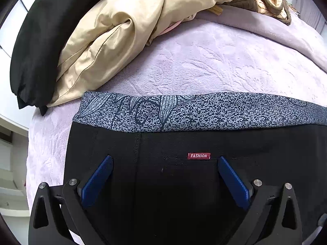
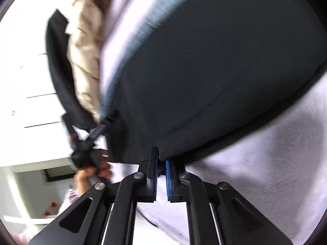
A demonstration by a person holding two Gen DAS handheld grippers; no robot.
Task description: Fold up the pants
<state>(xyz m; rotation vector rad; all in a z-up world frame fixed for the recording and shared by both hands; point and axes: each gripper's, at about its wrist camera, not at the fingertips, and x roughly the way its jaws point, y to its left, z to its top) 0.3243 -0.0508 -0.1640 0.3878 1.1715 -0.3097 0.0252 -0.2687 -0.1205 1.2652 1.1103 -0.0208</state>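
Black pants (image 1: 184, 143) lie flat on a lilac bedspread (image 1: 204, 61). Their speckled grey-blue waistband (image 1: 204, 110) points away from me, and a red "FASHION" label (image 1: 198, 155) sits just below it. My left gripper (image 1: 165, 158) hovers over the seat of the pants, blue pads wide apart and nothing between them. In the blurred right wrist view the pants (image 2: 204, 71) fill the upper part. My right gripper (image 2: 161, 155) is at their near edge, its pads shut together with the black hem pinched between them. A hand (image 2: 90, 173) holds the other gripper at the left.
A shiny beige garment (image 1: 122, 40) and a black garment (image 1: 40, 51) are heaped on the bed beyond the waistband, at the left. More crumpled clothing (image 1: 271, 2) lies at the far right. The bed's edge drops off at the left toward white furniture (image 1: 12, 183).
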